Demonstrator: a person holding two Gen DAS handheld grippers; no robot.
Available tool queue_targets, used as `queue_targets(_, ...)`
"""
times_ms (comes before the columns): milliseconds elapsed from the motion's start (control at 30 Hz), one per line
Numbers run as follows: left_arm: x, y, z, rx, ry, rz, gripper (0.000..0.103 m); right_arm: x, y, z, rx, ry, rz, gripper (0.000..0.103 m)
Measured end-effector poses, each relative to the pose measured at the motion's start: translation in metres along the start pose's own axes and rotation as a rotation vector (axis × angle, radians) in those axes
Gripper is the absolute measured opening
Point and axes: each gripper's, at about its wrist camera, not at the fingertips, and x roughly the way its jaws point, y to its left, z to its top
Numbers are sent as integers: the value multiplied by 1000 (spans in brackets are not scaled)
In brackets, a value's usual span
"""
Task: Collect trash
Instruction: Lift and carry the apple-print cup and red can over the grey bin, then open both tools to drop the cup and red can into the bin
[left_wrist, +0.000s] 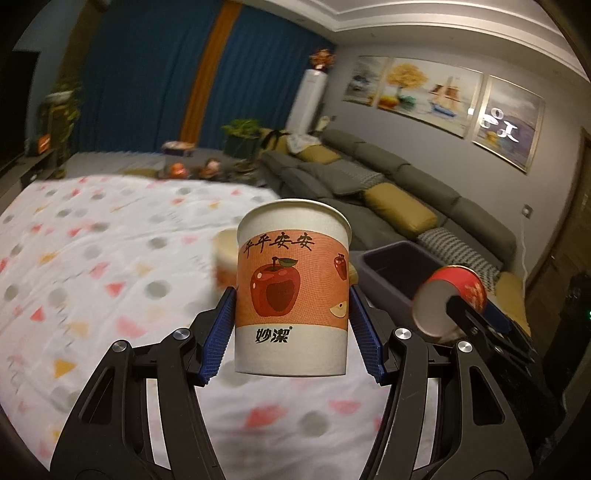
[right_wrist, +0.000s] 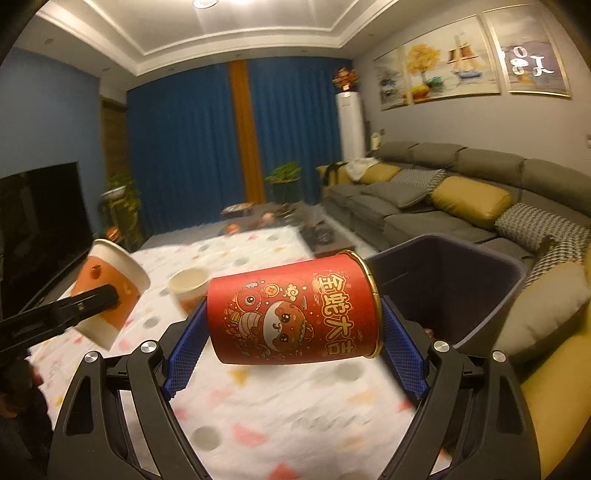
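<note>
- Left tongs (left_wrist: 291, 325): clenched on the apple cup (left_wrist: 293, 291), upright, gripped at mid-wall by the blue pads (left_wrist: 218, 332); held in the air above the patterned surface (left_wrist: 92, 258).
- Right tongs (right_wrist: 293, 317): clenched on the red cup (right_wrist: 295, 310), lying sideways between the pads, gold rim pointing toward the bin (right_wrist: 491, 299).
- Bin: dark, open-topped, at the right edge of the surface, in front of the sofa (right_wrist: 424, 218); something small and reddish at its bottom, too unclear to name.
- Third cup (right_wrist: 190, 286): on the surface, apart from both tongs, not yet collected.
- Step in hand, as judged: carry both held cups to the bin and drop them in.
- Red cup nearest: bring fully over the opening before releasing, so that the rim does not catch the near wall.
- Paper walls thin: keep the squeeze light, enough to hold without crushing.
- Apple cup: keep upright in transit in case of dregs; contents not visible.
- Release one at a time, right first, to keep the two tongs from colliding over the narrow opening.
- Open wide on release, since the textured pads may cling to the paper.
</note>
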Motion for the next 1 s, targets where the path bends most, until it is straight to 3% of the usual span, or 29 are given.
queue_targets(433, 89, -95, 30, 98, 16, -176, 59, 21, -92, 23, 56, -36, -199, 84)
queue_targets(1000, 168, -145, 26, 136, 112, -244, 59, 48, -137, 16, 68, 13, -247, 84)
